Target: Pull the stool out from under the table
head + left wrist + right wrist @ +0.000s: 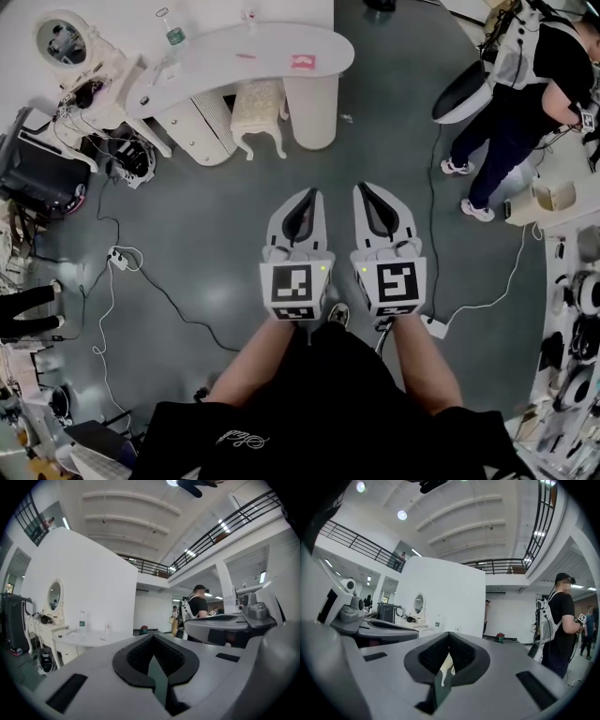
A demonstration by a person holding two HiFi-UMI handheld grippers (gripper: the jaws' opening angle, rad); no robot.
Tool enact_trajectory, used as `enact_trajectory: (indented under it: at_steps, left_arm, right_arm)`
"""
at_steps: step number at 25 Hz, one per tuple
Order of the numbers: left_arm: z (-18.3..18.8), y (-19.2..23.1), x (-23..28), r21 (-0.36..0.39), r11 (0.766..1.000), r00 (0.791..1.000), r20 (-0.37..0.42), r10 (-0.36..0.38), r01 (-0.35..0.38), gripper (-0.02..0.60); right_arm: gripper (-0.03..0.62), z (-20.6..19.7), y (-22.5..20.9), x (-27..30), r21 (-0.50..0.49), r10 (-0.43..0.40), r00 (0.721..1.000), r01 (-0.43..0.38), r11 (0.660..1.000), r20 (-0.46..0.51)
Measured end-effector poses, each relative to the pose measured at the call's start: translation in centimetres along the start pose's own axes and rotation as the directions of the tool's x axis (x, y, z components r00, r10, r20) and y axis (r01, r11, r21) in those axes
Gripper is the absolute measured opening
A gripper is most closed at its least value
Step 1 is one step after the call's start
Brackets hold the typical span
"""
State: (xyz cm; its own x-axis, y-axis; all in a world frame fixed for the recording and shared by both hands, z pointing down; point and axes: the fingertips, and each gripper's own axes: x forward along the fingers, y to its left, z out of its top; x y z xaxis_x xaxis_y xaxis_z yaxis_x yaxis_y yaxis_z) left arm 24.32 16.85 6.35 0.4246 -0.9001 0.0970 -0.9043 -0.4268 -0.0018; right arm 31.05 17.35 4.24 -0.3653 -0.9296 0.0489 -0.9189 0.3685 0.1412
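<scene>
The stool (258,111) has a cream cushion and carved white legs. It stands tucked part way under the curved white table (281,45), between a ribbed panel and a round pedestal (314,111). My left gripper (307,195) and right gripper (367,188) hover side by side over the grey floor, well short of the stool, both pointing toward it. Both are shut with nothing held. In the left gripper view my left gripper (153,645) has its jaws together, and the table (89,639) lies ahead on the left. My right gripper (448,642) is likewise closed and empty.
A person (511,103) in black stands at the right near a white counter. Cables (122,258) and a power strip (433,326) lie on the floor. A dressing table with an oval mirror (64,42) and a black case (37,173) stand at the left. A bottle (174,30) stands on the table.
</scene>
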Motion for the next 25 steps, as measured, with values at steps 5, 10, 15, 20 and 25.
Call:
enact_trajectory:
  at_steps: [5,10,15,20,25]
  left_arm:
    - [-1.2,0.1,0.5,0.005,0.996,0.994,-0.061,0.090,-0.090,0.006]
    - [-2.2,1.7,0.6,0.007,0.991,0.987,-0.084,0.133,-0.133,0.006]
    - [-2.6,4.7,1.7,-0.014,0.988,0.985,-0.086,0.151,-0.153,0.006]
    - [-2.5,8.4,5.5,-0.056,0.987,0.986,-0.074,0.149,-0.154,0.006]
    - [-0.8,13.0,8.1,-0.051,0.988,0.988,-0.051,0.144,-0.147,0.006]
  right_arm:
    - [0.006,-1.7,-0.9,1.0,0.023,0.073,0.997,-0.072,0.997,-0.033]
    - [0.006,-2.5,0.5,2.8,0.035,0.141,0.989,-0.139,0.990,-0.040]
    - [0.006,-3.3,2.0,5.6,0.025,0.165,0.983,-0.164,0.986,-0.074]
    - [0.006,-2.9,2.1,10.4,-0.019,0.174,0.980,-0.177,0.984,-0.101]
    - [0.006,-1.1,3.1,15.7,-0.041,0.172,0.980,-0.177,0.983,-0.095]
